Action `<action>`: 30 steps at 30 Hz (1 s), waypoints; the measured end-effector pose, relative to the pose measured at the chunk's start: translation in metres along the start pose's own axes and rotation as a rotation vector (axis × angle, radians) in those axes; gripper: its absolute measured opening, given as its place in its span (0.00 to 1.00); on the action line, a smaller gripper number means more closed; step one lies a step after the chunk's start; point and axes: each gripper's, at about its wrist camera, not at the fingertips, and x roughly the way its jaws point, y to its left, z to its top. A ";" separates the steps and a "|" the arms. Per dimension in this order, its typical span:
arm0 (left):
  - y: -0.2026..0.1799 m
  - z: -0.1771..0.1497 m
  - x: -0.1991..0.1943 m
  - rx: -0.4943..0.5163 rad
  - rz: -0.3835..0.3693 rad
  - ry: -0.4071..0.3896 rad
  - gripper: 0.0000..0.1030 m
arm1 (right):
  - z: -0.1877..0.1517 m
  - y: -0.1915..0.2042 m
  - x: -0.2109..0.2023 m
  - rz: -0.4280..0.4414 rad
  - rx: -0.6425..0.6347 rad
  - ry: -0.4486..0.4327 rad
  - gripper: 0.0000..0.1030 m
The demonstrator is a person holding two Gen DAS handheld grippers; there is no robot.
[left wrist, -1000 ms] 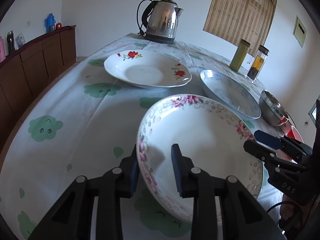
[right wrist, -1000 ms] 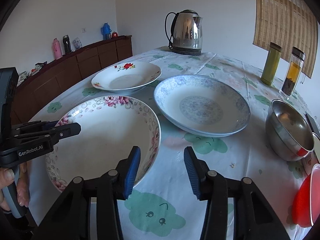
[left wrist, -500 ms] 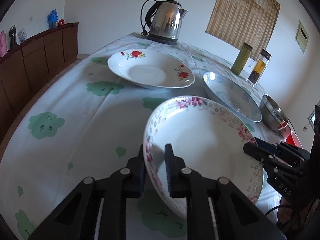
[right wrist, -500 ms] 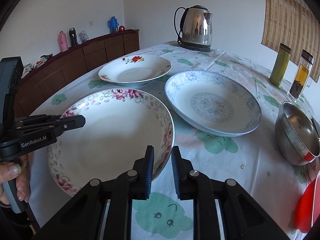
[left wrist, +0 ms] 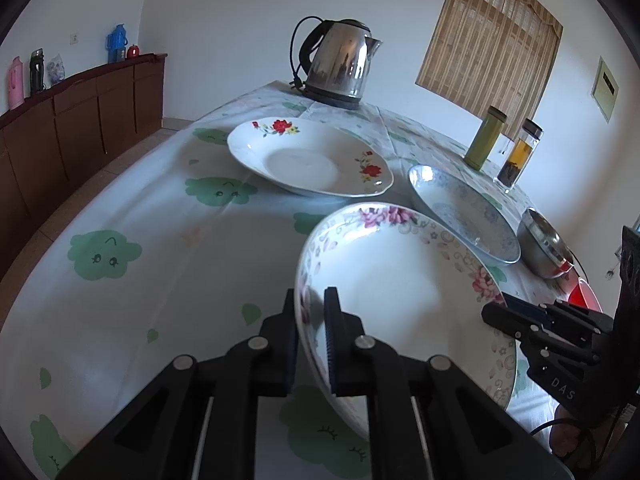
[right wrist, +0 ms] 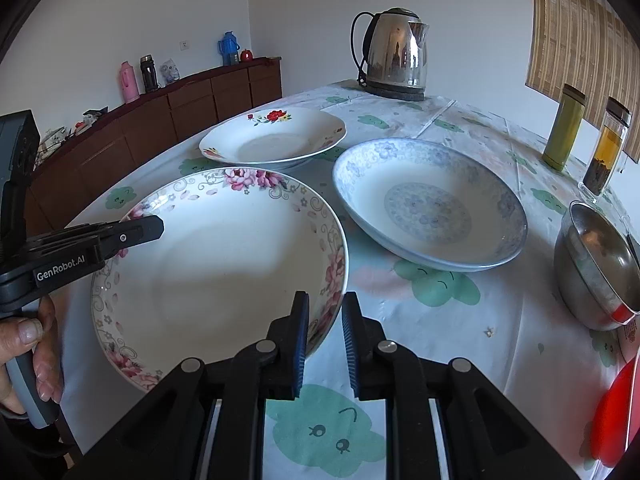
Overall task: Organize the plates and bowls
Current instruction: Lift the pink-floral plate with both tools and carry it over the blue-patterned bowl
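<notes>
white walls and a long brown sideboard frame a table covered by a pale cloth printed with green clouds. nearest the cameras sits a wide plate with pink flowers round its rim, and both grippers have it by opposite edges. the left gripper is clamped on the plate's near-left rim, one finger outside and one inside, pads pressed to the china. the right gripper straddles the opposite rim with the edge between its fingers, pinching it, its blue pads close on either side. in the right wrist view the left gripper reaches in from the left edge with a hand on its handle, its tip lying over the pink-flowered rim. behind this plate, well apart from it, stands a white plate with red flowers, and just beside that to the right a blue-patterned plate. a steel bowl rests further right, with something red at the table's edge below it. a steel kettle stands at the far end, and a green bottle and a glass jar stand near the blind-covered window.
</notes>
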 end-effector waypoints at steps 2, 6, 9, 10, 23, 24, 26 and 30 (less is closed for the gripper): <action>-0.002 -0.001 -0.002 0.011 0.002 -0.011 0.08 | 0.000 -0.001 -0.003 0.006 0.006 -0.012 0.16; -0.003 0.000 -0.002 0.016 0.000 -0.009 0.08 | 0.000 -0.004 -0.005 0.013 0.024 -0.025 0.15; -0.003 0.000 -0.002 0.014 0.000 -0.009 0.08 | 0.000 -0.004 -0.006 0.014 0.022 -0.029 0.15; -0.004 0.000 -0.002 0.015 0.002 -0.010 0.08 | 0.000 -0.004 -0.006 0.013 0.020 -0.031 0.15; -0.011 0.025 -0.016 0.030 0.019 -0.079 0.08 | 0.020 -0.007 -0.019 0.009 0.004 -0.102 0.15; -0.011 0.027 -0.016 0.031 0.020 -0.083 0.08 | 0.022 -0.008 -0.019 0.008 0.002 -0.109 0.15; -0.014 0.030 -0.016 0.034 0.021 -0.092 0.08 | 0.027 -0.009 -0.021 0.007 0.003 -0.122 0.15; -0.019 0.036 -0.013 0.043 0.023 -0.099 0.08 | 0.030 -0.013 -0.021 -0.002 0.006 -0.141 0.15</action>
